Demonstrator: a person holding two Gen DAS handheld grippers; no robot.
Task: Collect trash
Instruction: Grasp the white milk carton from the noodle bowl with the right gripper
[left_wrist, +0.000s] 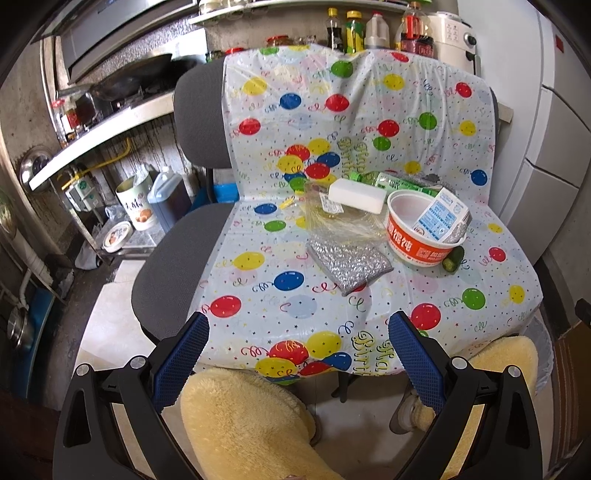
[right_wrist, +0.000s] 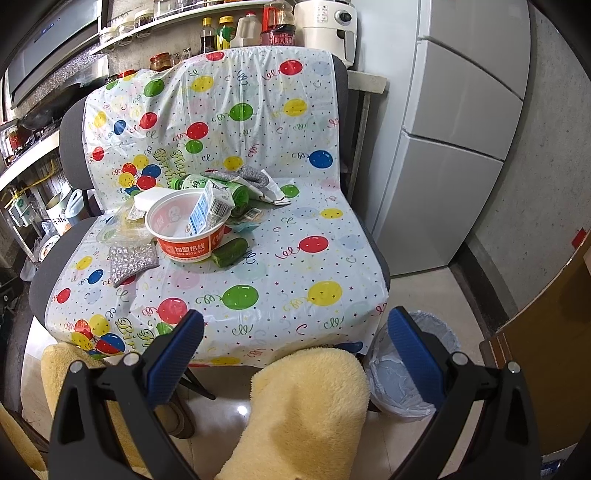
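Trash lies on a chair seat covered by a balloon-print sheet (left_wrist: 280, 302) (right_wrist: 295, 280). A red-and-white paper bowl (left_wrist: 421, 236) (right_wrist: 184, 236) holds a blue-and-white carton (left_wrist: 439, 216) (right_wrist: 207, 212). Beside it lie a cucumber piece (left_wrist: 453, 259) (right_wrist: 231, 252), a silver scrubber pad (left_wrist: 347, 264) (right_wrist: 131, 262), a clear plastic wrapper (left_wrist: 340, 218), a white block (left_wrist: 356, 195) and a green bottle (left_wrist: 399, 181) (right_wrist: 218, 184). My left gripper (left_wrist: 297, 325) and right gripper (right_wrist: 295, 325) are both open and empty, in front of the seat.
A bin lined with a blue bag (right_wrist: 402, 373) stands on the floor at the chair's right front corner. Yellow fuzzy legs (left_wrist: 240, 424) (right_wrist: 306, 406) are below the grippers. A fridge (right_wrist: 461, 129) is right, a kitchen counter (left_wrist: 103, 129) left.
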